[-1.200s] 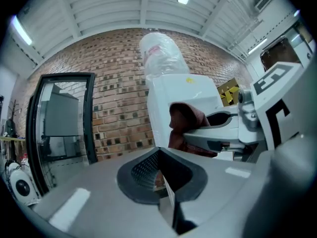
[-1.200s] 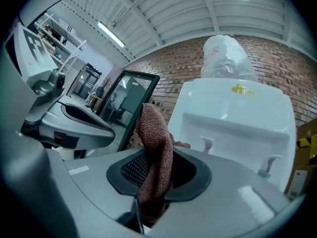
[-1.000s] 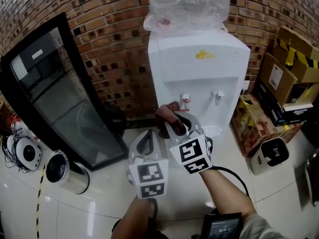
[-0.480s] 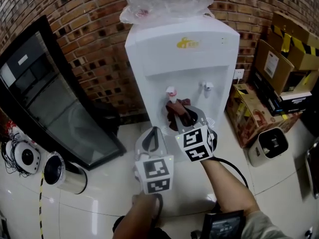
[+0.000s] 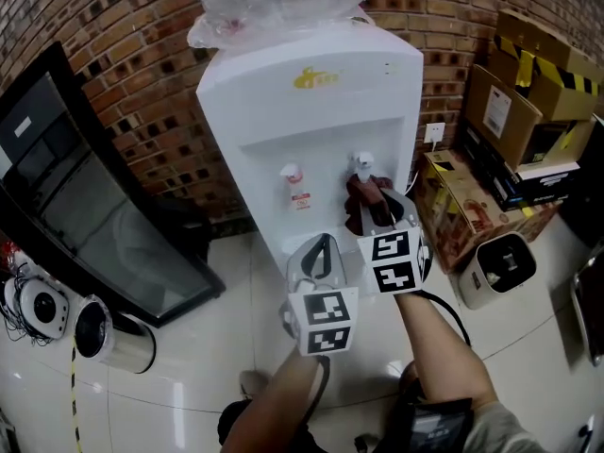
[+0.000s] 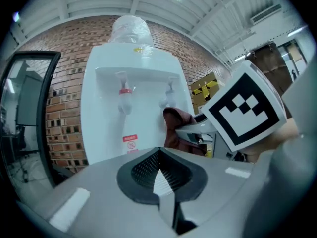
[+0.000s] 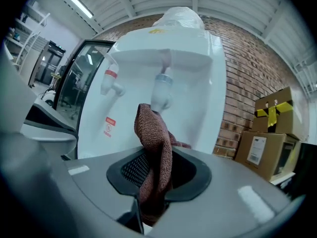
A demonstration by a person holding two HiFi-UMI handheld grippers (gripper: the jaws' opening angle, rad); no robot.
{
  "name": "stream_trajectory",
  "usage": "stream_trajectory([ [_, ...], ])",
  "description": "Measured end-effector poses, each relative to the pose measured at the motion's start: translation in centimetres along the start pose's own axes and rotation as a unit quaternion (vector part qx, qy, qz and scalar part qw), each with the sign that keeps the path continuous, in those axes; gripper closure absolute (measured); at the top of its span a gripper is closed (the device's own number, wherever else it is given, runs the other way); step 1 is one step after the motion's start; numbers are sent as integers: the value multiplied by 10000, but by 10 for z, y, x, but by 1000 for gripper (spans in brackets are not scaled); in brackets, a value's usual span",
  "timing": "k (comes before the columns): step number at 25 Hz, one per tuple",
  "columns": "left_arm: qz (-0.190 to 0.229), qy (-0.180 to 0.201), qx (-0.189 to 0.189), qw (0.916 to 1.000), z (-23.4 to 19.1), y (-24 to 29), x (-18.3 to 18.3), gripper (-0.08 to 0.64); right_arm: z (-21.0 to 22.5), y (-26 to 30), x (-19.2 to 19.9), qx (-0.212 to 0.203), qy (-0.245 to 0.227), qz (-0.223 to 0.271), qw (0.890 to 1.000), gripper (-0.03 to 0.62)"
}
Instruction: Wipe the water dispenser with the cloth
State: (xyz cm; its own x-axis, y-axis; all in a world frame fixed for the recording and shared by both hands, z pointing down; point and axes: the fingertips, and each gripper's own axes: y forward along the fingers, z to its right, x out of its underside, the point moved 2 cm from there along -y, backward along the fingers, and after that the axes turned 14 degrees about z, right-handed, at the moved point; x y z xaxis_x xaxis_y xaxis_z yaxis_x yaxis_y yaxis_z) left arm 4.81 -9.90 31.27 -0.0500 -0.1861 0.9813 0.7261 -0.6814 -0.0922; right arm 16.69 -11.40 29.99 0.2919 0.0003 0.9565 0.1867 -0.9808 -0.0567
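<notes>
Over glossy floor (image 5: 179, 347), by brick wall (image 5: 142, 74): cloth (image 7: 154, 148) in right claw (image 7: 151, 192), left claw (image 6: 159, 177) closed.

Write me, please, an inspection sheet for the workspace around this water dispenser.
Surface: glossy white tiled floor.
Job's things: white water dispenser stands against the wall; dark red cloth is held at its right-hand tap, contact unclear.
Clutter: crumpled plastic bag on top of the dispenser; cardboard boxes at right; silver cylinder lying at left.
Grippers: right gripper shut on the cloth; left gripper shut, nothing between its jaws.
Cables: black cable beside the right forearm.
Surroundings: brick wall; black glass-fronted cabinet at left.
</notes>
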Motion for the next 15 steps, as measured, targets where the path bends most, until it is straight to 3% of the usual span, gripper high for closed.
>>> stream_trajectory([
  [9,-20,-139,316,9994,35,21,5,560,20,-22,3,-62,-313,-50,9995,485],
  [15,43,-184,393,9990,47,26,4,560,31,-34,4,130,-290,-105,9994,485],
])
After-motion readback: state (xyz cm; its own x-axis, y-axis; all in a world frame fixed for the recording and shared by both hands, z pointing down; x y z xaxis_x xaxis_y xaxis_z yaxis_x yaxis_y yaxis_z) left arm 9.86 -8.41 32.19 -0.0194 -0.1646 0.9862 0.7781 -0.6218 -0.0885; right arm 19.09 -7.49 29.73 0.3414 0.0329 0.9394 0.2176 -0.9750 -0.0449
